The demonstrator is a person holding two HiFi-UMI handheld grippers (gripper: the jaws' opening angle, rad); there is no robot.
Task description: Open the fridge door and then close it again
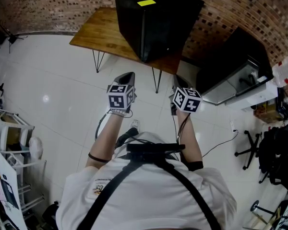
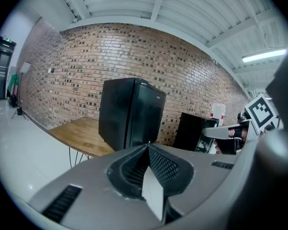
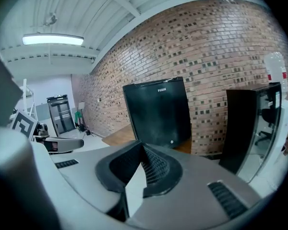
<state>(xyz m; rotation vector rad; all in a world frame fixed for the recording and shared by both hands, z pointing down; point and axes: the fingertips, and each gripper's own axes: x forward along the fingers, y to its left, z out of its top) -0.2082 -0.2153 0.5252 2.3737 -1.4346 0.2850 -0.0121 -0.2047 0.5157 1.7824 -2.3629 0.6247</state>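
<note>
The black fridge (image 1: 153, 18) is standing with its door shut, a wooden table (image 1: 98, 32) beneath it. In front of the fridge and well apart from it, the left gripper (image 2: 149, 150) and right gripper (image 3: 143, 152) are each keeping their jaws pressed together on nothing. The door is likely going to feel rigid, glossy and slippery, resisting at its seal. No handle is showing, so hooking the door's free edge looks best.

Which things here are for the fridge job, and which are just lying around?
For the job: black fridge, its door shut; left gripper and right gripper, both shut, empty.
Just around: wooden table under the fridge; black cabinet; office chair; white shelf rack.
</note>
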